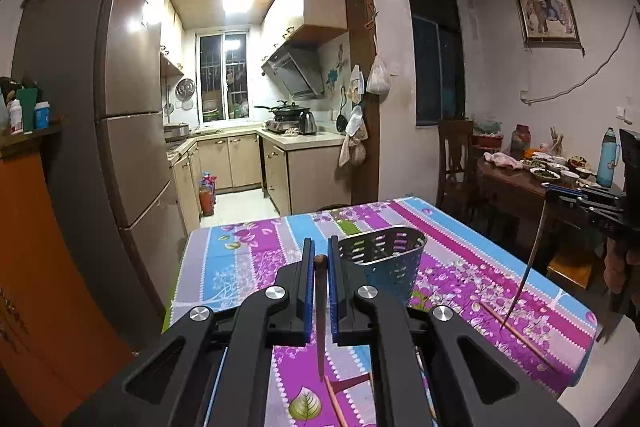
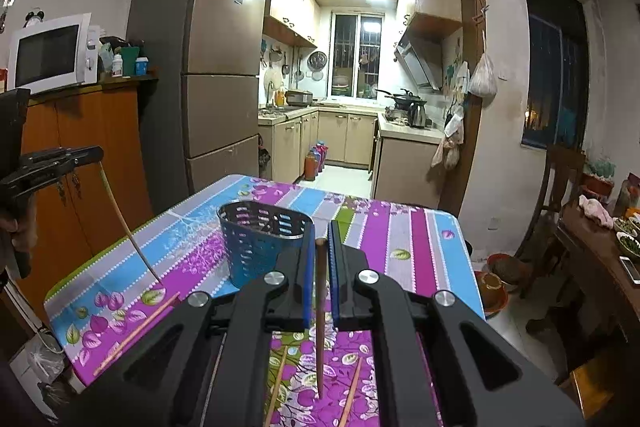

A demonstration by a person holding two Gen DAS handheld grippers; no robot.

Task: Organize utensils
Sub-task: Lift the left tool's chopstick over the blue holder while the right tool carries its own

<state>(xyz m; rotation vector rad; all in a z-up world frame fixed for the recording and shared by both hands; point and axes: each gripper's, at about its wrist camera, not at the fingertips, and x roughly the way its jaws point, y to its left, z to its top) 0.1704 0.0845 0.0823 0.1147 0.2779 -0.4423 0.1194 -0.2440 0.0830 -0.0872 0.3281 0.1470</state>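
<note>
My left gripper (image 1: 320, 247) is shut on a brown chopstick (image 1: 320, 307) that hangs point down over the floral tablecloth (image 1: 240, 255). Just right of its fingers stands a perforated metal utensil holder (image 1: 384, 259), empty as far as I can see. My right gripper (image 2: 322, 231) is shut on another chopstick (image 2: 320, 307), also hanging upright, with the holder (image 2: 264, 239) ahead on its left. Each gripper shows in the other's view, the right gripper (image 1: 550, 189) and the left gripper (image 2: 98, 151), each with its stick dangling. Loose chopsticks (image 2: 136, 331) lie on the cloth.
More loose chopsticks (image 2: 352, 387) lie near the table's front edge. A tall fridge (image 1: 120, 107) and an orange cabinet (image 2: 80, 155) with a microwave (image 2: 52, 53) stand to the left. A wooden dining table (image 1: 520, 183) with dishes and a chair (image 1: 456, 155) stand to the right.
</note>
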